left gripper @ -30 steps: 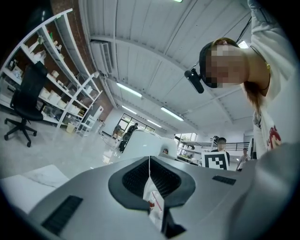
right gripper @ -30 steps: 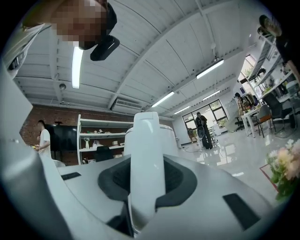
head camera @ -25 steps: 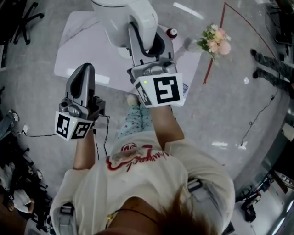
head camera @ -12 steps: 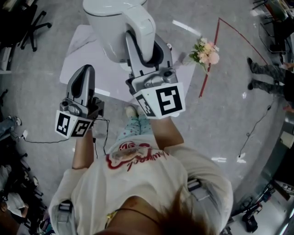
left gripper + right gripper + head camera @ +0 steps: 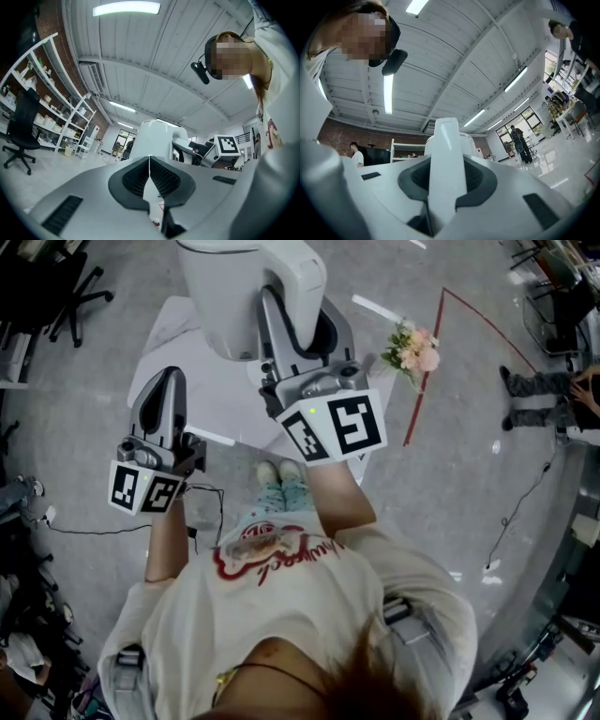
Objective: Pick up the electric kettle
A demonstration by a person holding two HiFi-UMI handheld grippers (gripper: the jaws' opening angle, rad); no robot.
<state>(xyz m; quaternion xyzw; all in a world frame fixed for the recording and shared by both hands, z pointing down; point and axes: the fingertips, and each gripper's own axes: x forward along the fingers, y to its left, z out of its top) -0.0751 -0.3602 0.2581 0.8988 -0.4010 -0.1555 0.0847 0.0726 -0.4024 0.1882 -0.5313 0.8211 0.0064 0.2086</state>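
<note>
A white electric kettle hangs in the air above the white table. My right gripper is shut on its upright handle. In the right gripper view that handle fills the gap between the dark pads, and the kettle body rises behind it. My left gripper is to the left of the kettle and apart from it, shut with nothing in it. In the left gripper view its jaws meet in a thin line, with the kettle and the right gripper's marker cube beyond.
A bunch of pink flowers lies at the table's right corner. A red line runs across the grey floor. An office chair stands at the upper left, shelving at the room's side. Another person's legs show at the right.
Both grippers have risen. The kettle has gone up with the right gripper and looms larger and higher over the table. The left gripper stays shut and empty.
</note>
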